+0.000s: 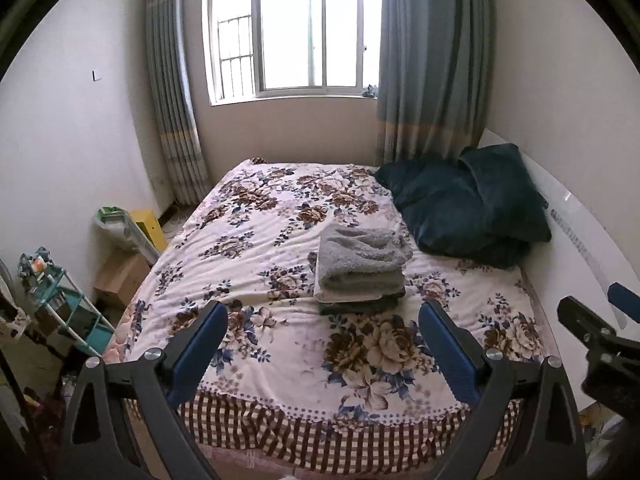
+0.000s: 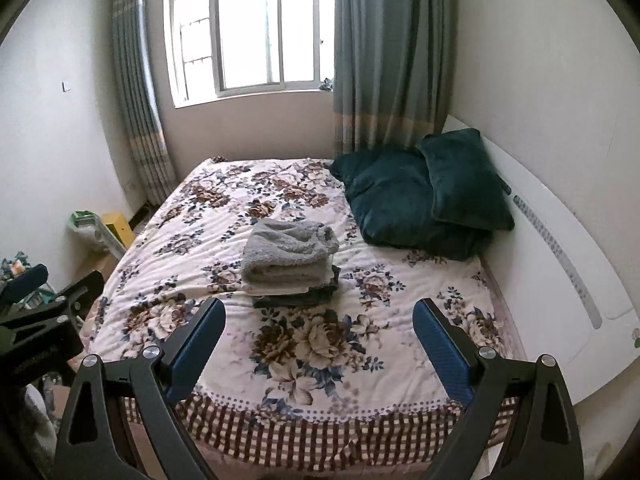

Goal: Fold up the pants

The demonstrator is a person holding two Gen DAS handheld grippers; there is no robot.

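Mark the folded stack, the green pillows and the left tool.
folded stack (image 1: 362,268): left wrist view, grey top layer.
green pillows (image 2: 420,200): right wrist view, front pillow's face.
left tool (image 1: 322,336): left wrist view, midway between fingertips.

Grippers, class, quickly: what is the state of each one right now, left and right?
Left gripper: jaws open, holding nothing, above the near edge of the bed.
Right gripper: jaws open, holding nothing, short of the folded stack.

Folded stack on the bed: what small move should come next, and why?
Probably bring both grippers forward toward the folded stack: the left gripper and right gripper are open, empty and short of it, above the bed's near edge.
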